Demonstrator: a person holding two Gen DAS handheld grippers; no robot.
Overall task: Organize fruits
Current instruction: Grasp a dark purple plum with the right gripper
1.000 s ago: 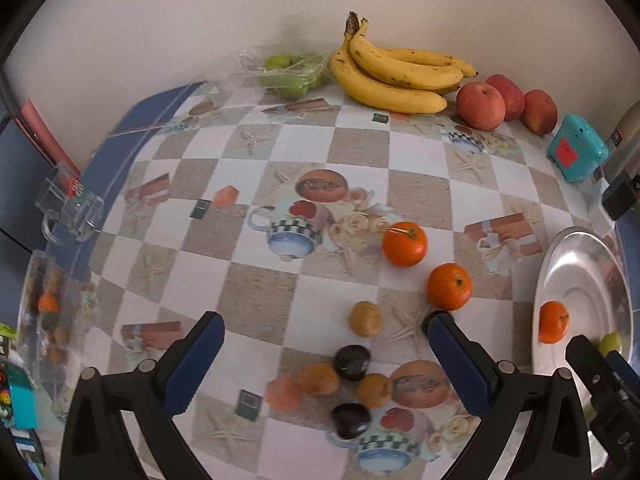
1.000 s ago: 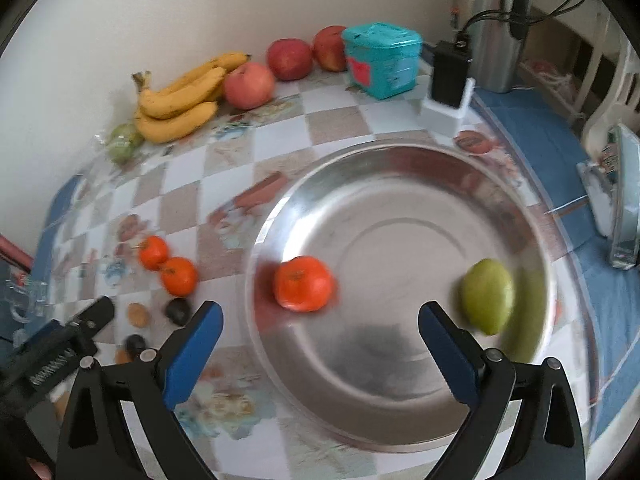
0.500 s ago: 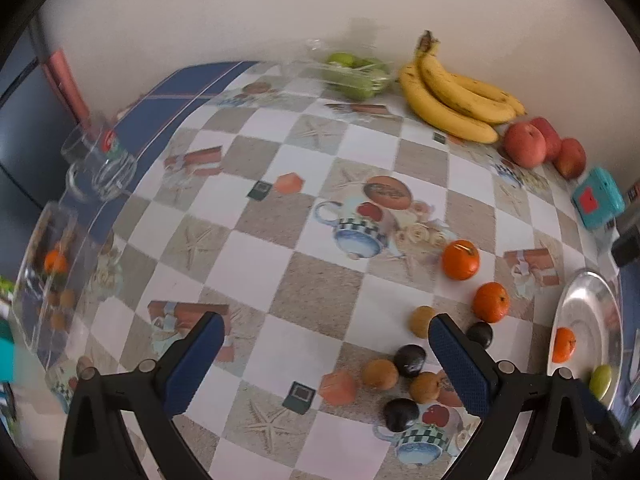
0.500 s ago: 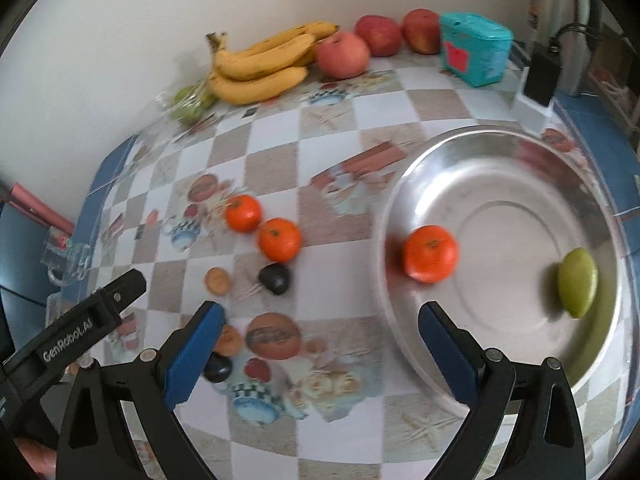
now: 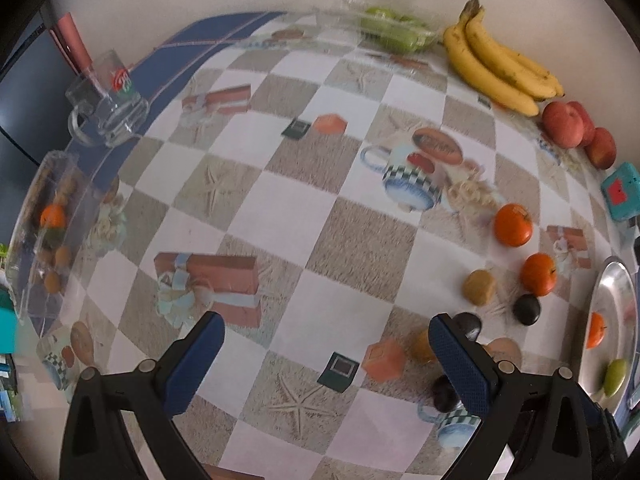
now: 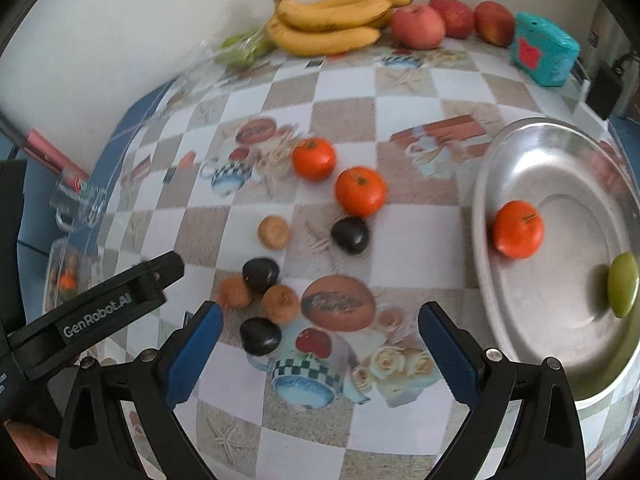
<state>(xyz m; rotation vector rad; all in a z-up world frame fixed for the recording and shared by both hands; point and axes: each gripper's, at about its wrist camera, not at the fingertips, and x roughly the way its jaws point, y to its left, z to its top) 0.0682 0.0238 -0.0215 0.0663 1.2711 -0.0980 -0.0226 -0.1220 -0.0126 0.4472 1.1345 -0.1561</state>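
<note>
In the left wrist view, a glass mug (image 5: 106, 114) stands at ten o'clock on the counter (image 5: 280, 216), which wears a checkered cloth printed with cups and gift boxes. A clear plastic tray (image 5: 48, 232) of small fruit lies at nine o'clock along the counter's edge. The left gripper (image 5: 326, 354) hangs above bare cloth at six o'clock, jaws spread wide and holding nothing. A bag of green fruit (image 5: 394, 34) sits at twelve o'clock beside the bananas (image 5: 500, 70) at one o'clock, with red apples (image 5: 576, 132) just past them.

In the right wrist view, the right gripper (image 6: 320, 344) hovers at six o'clock, jaws wide apart and empty, over a loose cluster of dark plums (image 6: 260, 274) and small brown fruits (image 6: 280, 302). Two tangerines (image 6: 360, 191) rest near the middle of the counter, close together, another dark plum (image 6: 350, 235) just beside the nearer one. At three o'clock the metal bowl (image 6: 560, 160) holds a tangerine in the bowl (image 6: 518, 229) near its left wall and a green fruit (image 6: 622, 290) at its right side, well apart. A teal box (image 6: 544, 54) stands at two o'clock near the apples.
</note>
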